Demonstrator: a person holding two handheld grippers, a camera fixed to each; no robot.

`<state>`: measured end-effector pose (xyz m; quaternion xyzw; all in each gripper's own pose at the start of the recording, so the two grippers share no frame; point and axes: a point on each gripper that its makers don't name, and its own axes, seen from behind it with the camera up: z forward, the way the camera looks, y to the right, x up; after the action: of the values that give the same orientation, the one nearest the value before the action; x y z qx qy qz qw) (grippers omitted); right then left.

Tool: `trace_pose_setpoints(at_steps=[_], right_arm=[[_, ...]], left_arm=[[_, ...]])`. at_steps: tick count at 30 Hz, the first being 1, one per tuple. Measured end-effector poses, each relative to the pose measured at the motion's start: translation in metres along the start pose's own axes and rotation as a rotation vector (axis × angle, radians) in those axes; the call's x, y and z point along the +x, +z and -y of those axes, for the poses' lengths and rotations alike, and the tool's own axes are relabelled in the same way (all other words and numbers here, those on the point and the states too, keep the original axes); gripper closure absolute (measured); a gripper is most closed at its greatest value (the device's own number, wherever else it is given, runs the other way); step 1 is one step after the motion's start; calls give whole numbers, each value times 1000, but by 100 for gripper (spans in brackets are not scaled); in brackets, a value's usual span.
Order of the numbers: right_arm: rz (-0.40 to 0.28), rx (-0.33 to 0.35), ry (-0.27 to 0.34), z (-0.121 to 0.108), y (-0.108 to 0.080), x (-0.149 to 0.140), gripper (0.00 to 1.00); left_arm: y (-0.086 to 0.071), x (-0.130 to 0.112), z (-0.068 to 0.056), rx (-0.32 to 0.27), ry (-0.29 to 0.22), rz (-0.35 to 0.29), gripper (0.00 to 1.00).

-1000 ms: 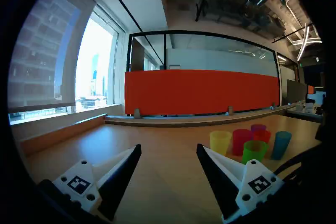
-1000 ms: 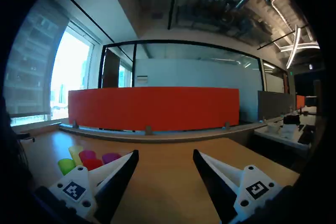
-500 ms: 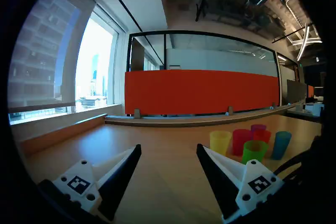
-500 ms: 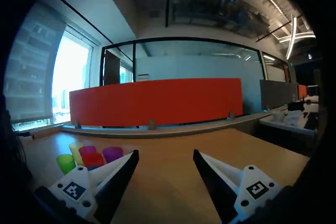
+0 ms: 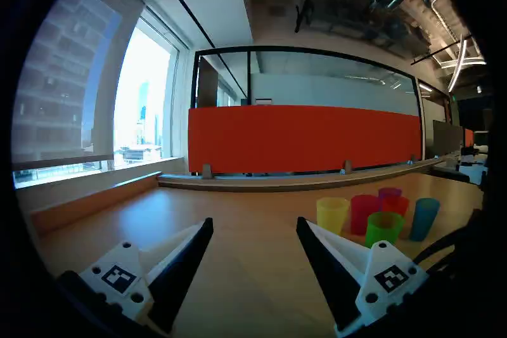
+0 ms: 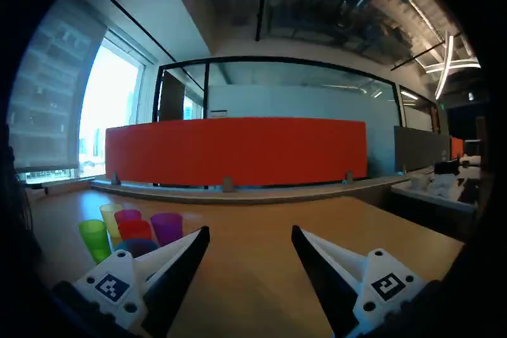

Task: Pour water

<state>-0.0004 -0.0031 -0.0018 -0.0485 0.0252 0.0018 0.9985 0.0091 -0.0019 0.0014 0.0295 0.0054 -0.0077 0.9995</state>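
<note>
Several coloured plastic cups stand in a cluster on the wooden table. In the left gripper view I see a yellow cup (image 5: 332, 214), a red cup (image 5: 363, 213), a green cup (image 5: 383, 227), a blue cup (image 5: 423, 218) and a purple cup (image 5: 389, 193) behind them, all to the right of my left gripper (image 5: 253, 240), which is open and empty. In the right gripper view the same cups sit at lower left: the green cup (image 6: 94, 240), the yellow cup (image 6: 111, 219), the red cup (image 6: 134, 229), the purple cup (image 6: 167, 226) and the blue cup (image 6: 135, 247). My right gripper (image 6: 249, 246) is open and empty beside them.
A wooden table (image 5: 253, 211) stretches ahead to an orange partition (image 5: 304, 138) at its far edge. A window (image 5: 136, 113) and a low ledge run along the left. Another desk (image 6: 437, 189) with objects stands at the far right.
The right gripper view has shifted so the cups sit higher and closer, with the blue cup now showing by its left finger. The left gripper has stayed still.
</note>
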Motion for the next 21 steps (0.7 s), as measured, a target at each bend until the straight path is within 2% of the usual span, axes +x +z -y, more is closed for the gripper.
trace_pose_setpoints(at_steps=[6,21], right_arm=[[3,-4,-21,-1,-2,-7,0],[10,-5,-13,-2,0,-11,0]], left_arm=[[0,0,0,0,0,0,2],[-1,0,0,0,0,0,2]])
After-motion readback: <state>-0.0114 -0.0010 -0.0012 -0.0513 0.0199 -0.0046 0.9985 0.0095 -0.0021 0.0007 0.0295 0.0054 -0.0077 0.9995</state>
